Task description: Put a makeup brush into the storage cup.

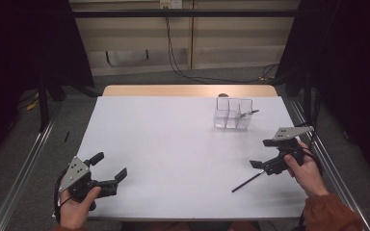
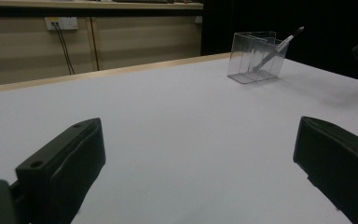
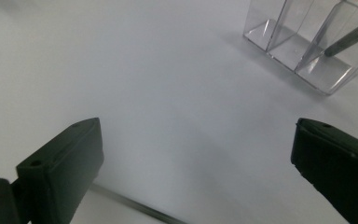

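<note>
Right claw (image 1: 265, 153) hung wide open just above the loose brush (image 1: 247, 182), lined up to grab it. Clear box (image 1: 233, 114), ahead of it, already held one brush (image 1: 247, 114). Left claw (image 1: 111, 166) rested open, idle.

A white table (image 1: 173, 144) with a pale wooden strip along its far edge carries everything here. Toward its far right stands a clear plastic holder (image 1: 233, 114) split into compartments, upright on the white top, and a thin dark brush (image 1: 248, 113) leans tilted in its right-hand compartment, the tip poking out over the rim. A second thin dark brush (image 1: 246, 182) lies flat on the bare top near the front right, well apart from the holder; the wide middle and left of the top are plain white.
</note>
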The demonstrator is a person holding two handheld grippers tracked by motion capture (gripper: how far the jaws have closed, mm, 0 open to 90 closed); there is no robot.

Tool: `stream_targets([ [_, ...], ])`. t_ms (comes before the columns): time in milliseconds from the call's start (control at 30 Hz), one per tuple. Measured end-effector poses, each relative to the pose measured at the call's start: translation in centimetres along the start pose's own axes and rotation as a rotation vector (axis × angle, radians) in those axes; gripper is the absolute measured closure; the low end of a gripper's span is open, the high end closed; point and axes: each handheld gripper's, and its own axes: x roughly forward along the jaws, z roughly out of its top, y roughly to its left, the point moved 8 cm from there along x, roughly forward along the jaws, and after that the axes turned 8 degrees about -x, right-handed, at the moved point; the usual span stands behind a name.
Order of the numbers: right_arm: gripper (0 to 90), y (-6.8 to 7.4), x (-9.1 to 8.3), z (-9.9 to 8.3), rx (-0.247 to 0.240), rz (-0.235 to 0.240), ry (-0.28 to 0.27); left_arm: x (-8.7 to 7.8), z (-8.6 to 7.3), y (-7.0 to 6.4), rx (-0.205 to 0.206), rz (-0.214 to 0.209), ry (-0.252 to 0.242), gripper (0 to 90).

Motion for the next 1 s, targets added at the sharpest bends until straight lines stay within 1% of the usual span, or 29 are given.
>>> stream_targets([
  [200,3.2,-0.3,0.2,-0.3,-0.032,0.011,0.069,0.0,0.0,0.1,0.005,-0.001,0.003,2.1],
  [267,3.3,-0.2,0.4,-0.4,-0.048,0.024,0.098,0.1,0.0,0.0,-0.003,-0.001,0.004,2.1],
  [433,3.1,0.1,0.6,-0.6,-0.093,0.068,0.16,0.0,-0.1,0.1,0.002,0.0,0.005,2.1],
  [500,4.5,0.2,0.7,-0.7,-0.109,0.086,0.18,-0.1,0.0,0.1,-0.012,-0.003,-0.003,2.1],
  [533,7.0,0.2,0.7,-0.7,-0.115,0.084,0.187,-0.1,0.0,0.2,-0.007,0.004,-0.002,2.1],
  [600,7.4,0.1,0.8,-0.8,-0.123,0.087,0.215,0.0,0.1,0.1,-0.01,0.005,-0.004,2.1],
  [633,7.6,0.0,0.9,-0.8,-0.134,0.079,0.226,0.0,0.0,0.1,-0.004,0.003,0.002,2.1],
  [700,7.8,0.0,1.1,-1.0,-0.14,0.091,0.256,0.1,0.0,0.1,0.003,-0.002,0.005,2.2],
  [833,8.5,0.0,1.4,-1.5,-0.154,0.121,0.323,0.1,0.0,0.2,-0.007,0.0,0.002,2.1],
  [933,8.9,-0.1,1.6,-1.7,-0.183,0.131,0.356,0.2,0.0,0.2,0.001,0.001,0.005,2.1],
  [1000,9.1,-0.1,1.7,-1.8,-0.197,0.14,0.381,0.1,0.0,0.1,-0.002,-0.001,0.005,2.1],
])
